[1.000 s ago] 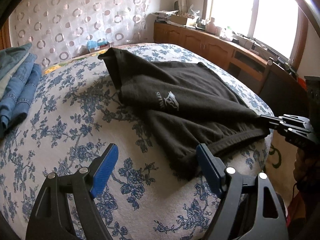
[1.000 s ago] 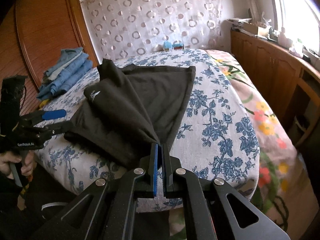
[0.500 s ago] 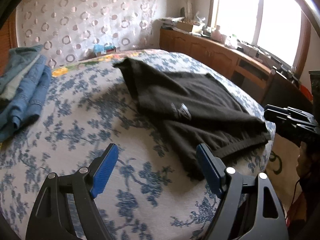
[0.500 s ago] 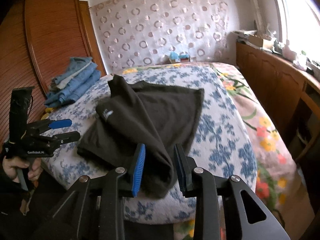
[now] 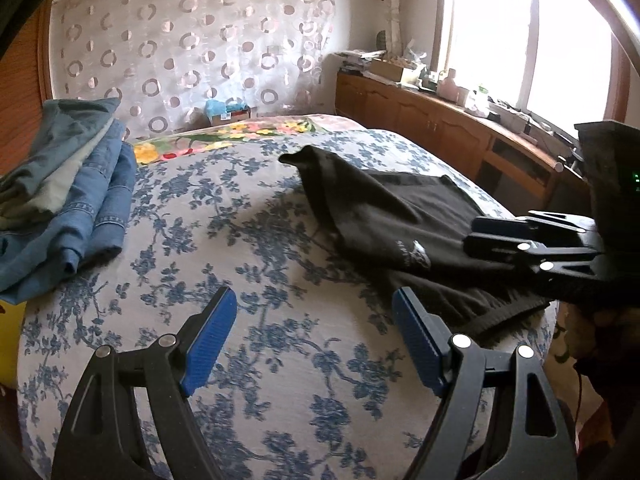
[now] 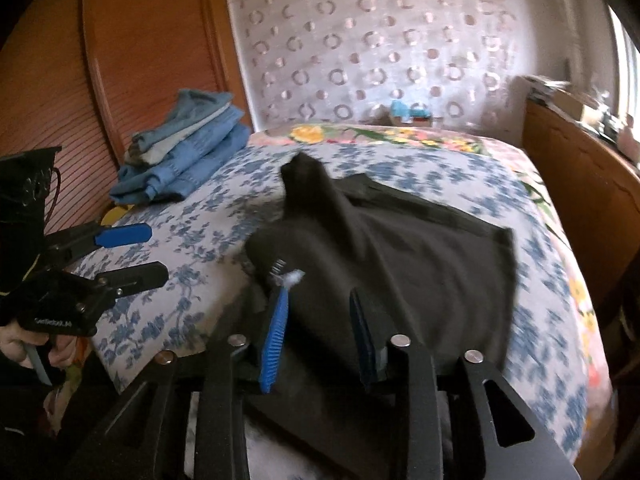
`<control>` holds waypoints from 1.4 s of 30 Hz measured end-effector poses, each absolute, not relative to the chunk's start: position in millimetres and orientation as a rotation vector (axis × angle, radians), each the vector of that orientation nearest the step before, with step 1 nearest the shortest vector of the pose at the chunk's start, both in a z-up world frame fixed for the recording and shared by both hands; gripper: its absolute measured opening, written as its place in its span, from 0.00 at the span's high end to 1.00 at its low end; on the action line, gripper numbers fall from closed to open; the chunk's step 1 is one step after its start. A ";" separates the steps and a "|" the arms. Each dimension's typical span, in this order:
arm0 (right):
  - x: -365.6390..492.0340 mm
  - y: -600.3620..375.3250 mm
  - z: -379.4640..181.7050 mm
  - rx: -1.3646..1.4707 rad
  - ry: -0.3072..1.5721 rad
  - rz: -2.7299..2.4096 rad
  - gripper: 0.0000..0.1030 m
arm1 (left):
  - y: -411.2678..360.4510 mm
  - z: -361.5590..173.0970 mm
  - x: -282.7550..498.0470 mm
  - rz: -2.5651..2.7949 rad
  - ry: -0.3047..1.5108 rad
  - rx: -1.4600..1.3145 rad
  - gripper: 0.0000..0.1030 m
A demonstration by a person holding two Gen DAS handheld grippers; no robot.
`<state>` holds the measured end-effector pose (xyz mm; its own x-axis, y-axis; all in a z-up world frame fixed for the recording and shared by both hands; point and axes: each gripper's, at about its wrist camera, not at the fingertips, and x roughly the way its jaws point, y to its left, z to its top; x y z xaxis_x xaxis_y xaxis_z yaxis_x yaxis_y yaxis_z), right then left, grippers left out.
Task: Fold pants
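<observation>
Black pants lie folded on the blue-flowered bed cover, with a small white logo on top. They also show in the right wrist view. My left gripper is open and empty over bare cover, left of the pants' near edge. My right gripper is open, its jaws standing over the pants' near edge with nothing held. The right gripper also shows at the right of the left wrist view. The left gripper also shows at the left of the right wrist view.
A stack of folded blue jeans lies at the bed's far left, also in the right wrist view. A wooden cabinet under the window runs along the right side. A wooden wardrobe stands on the left.
My right gripper opened and let go of the pants' edge, which dropped onto the bed. My left gripper swung left, away from the pants.
</observation>
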<state>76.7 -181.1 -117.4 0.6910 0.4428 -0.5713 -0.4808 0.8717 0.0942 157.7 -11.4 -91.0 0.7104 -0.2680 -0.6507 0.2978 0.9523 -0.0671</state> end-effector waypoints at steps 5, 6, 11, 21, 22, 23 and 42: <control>100.6 -153.0 -120.3 -0.125 0.645 0.585 0.64 | 0.9 -89.2 166.7 -0.312 0.708 0.037 0.22; 105.2 -149.2 -120.3 -0.132 0.648 0.591 0.64 | 3.6 -89.2 168.1 -0.311 0.708 0.033 0.22; 128.4 -129.9 -125.6 -0.163 0.673 0.607 0.64 | 17.3 -90.6 175.2 -0.308 0.714 0.016 0.22; 151.8 -110.7 -141.5 -0.289 0.759 0.611 0.64 | 28.2 -101.7 188.3 -0.309 0.742 0.007 0.22; 154.8 -109.8 -141.4 -0.297 0.766 0.608 0.64 | 28.1 -101.9 189.1 -0.311 0.743 0.008 0.22; 156.4 -109.8 -142.1 -0.305 0.768 0.606 0.64 | 27.7 -102.2 189.9 -0.312 0.744 0.008 0.22; 168.3 -179.9 -96.5 -0.168 0.666 0.524 0.94 | -6.0 -102.9 204.3 -0.371 0.766 0.051 0.21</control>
